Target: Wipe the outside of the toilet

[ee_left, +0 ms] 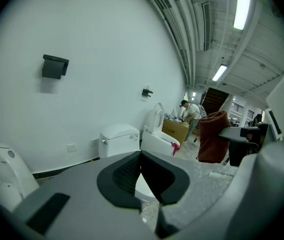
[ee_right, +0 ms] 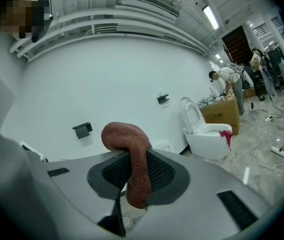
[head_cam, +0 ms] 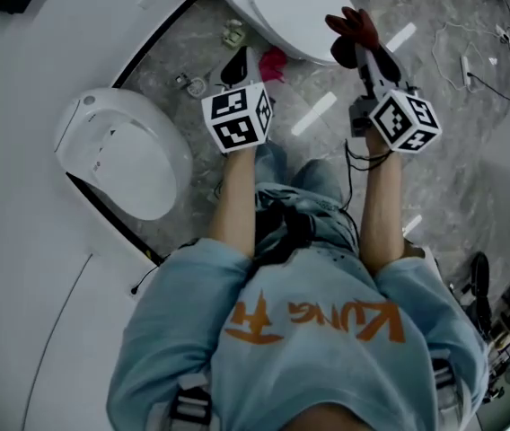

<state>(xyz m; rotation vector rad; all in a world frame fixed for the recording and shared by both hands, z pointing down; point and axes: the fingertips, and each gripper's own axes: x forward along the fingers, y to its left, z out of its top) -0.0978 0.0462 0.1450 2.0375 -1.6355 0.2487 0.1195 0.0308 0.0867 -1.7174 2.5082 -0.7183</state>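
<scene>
Your right gripper (ee_right: 132, 159) has its jaws clamped tight on a reddish-brown knitted cloth (ee_right: 126, 134). A fat loop bulges above the pads and a short tail hangs below. Your left gripper (ee_left: 142, 171) has its jaws closed pad to pad, nothing in them.

The white ceramic toilet with the closed lid (head_cam: 282, 3) sits at the top centre of the head view, just ahead of both grippers. In the left gripper view its bowl shows right behind the jaws. The cloth overlaps the bowl's edge in the head view, but I can't tell whether it touches.

Now the wipe, as I read it. Lay that bulging loop flat against the side of the bowl, not the jaw tips, so hard plastic never scrapes the glaze. Go in long strokes round the curve, top to base, and press lightly. The grip looks firm, but the folded cloth could roll. Hold the left gripper clear.

The toilet looks glossy and smooth, with no marks I can see. It stands on the grey marbled floor (head_cam: 452, 142), with a second white toilet (head_cam: 125, 155) at the left.
</scene>
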